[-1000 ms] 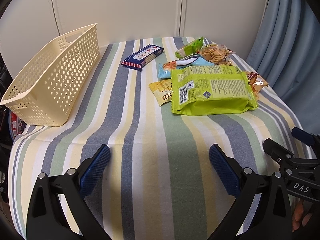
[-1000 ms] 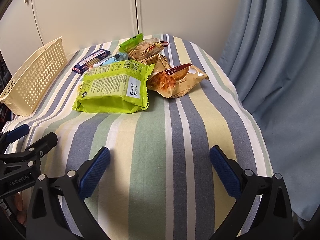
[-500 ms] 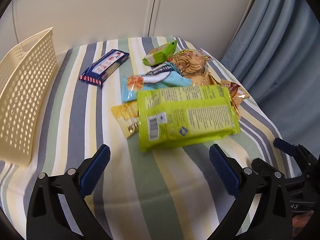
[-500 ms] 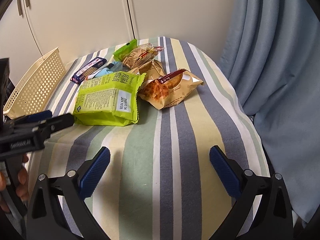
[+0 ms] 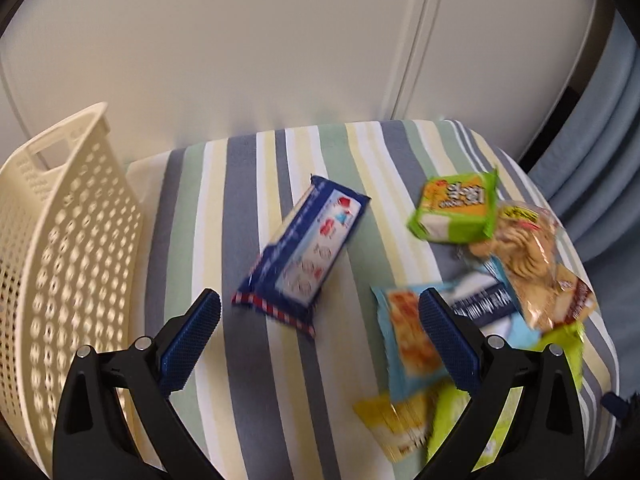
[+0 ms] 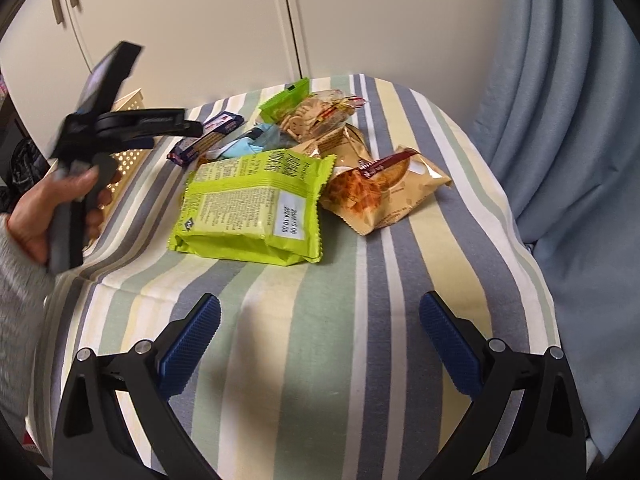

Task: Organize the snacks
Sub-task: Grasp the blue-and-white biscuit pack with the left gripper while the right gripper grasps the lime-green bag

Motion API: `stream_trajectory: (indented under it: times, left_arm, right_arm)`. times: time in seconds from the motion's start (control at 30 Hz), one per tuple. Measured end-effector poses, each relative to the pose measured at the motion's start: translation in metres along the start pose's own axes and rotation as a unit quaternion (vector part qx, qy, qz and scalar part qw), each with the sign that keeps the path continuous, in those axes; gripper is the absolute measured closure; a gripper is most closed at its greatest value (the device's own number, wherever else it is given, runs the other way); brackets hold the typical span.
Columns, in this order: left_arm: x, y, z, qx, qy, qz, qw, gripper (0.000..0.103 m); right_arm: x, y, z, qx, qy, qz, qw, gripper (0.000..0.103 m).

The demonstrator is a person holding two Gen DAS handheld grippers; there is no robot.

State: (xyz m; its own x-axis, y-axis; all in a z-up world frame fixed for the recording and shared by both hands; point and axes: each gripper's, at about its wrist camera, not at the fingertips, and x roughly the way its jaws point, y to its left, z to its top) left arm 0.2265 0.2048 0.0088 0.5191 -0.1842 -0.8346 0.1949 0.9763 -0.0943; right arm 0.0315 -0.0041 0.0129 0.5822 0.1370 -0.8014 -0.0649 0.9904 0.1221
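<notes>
A dark blue biscuit packet (image 5: 302, 254) lies on the striped cloth just beyond my left gripper (image 5: 318, 330), which is open and holds nothing. Right of it lie a light blue packet (image 5: 412, 344), a small green pack (image 5: 456, 208), a clear bag of round biscuits (image 5: 528, 256) and a yellow packet (image 5: 394, 416). A cream perforated basket (image 5: 60, 264) stands at the left. In the right wrist view, a large lime-green bag (image 6: 256, 208) and a tan waffle bag (image 6: 376, 192) lie ahead of my open right gripper (image 6: 318, 330). A person's hand (image 6: 40, 208) carries the left gripper above the table's left side.
The table (image 6: 340, 360) under the striped cloth has rounded edges. White cabinet doors (image 5: 280, 40) stand behind it. A blue curtain (image 6: 560, 100) hangs close along its right side. The basket sits at the table's far left edge.
My left gripper has moved forward and up over the table toward the dark blue packet, which now lies close ahead of it. The right gripper has drawn back slightly and stays open.
</notes>
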Motion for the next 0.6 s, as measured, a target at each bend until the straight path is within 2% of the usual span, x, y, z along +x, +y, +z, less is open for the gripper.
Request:
stream_trajectory:
  times: [0.1,0.17,0.27,0.37,0.4,0.47,0.6]
  left_arm:
    - [0.025,0.005,0.014,0.005,0.02,0.008,0.9998,0.004]
    - [0.037,0.008,0.019,0.002,0.029,0.008,0.9996,0.019]
    - [0.049,0.009,0.024,0.0,0.034,0.003,0.9994,0.026]
    - [0.055,0.005,0.028,0.009,0.028,0.009,0.9995,0.03]
    - [0.056,0.003,0.029,0.011,0.026,0.011,0.9995,0.033]
    - [0.058,0.0,0.031,0.02,0.021,0.022,0.9993,0.047]
    - [0.062,-0.003,0.033,0.027,0.011,0.029,0.9992,0.055]
  right_arm:
    - [0.0,0.003,0.004,-0.004,-0.001,0.009,1.0,0.005]
    - [0.0,0.004,0.005,-0.007,0.0,0.013,1.0,0.005]
    - [0.002,0.007,0.008,-0.013,0.001,0.019,1.0,0.005]
    - [0.006,0.012,0.013,-0.024,0.003,0.024,0.999,0.005]
    - [0.007,0.014,0.016,-0.028,0.003,0.026,0.999,0.005]
    - [0.01,0.019,0.02,-0.036,0.006,0.039,0.999,0.005]
    - [0.016,0.03,0.036,-0.063,0.009,0.074,0.995,0.005]
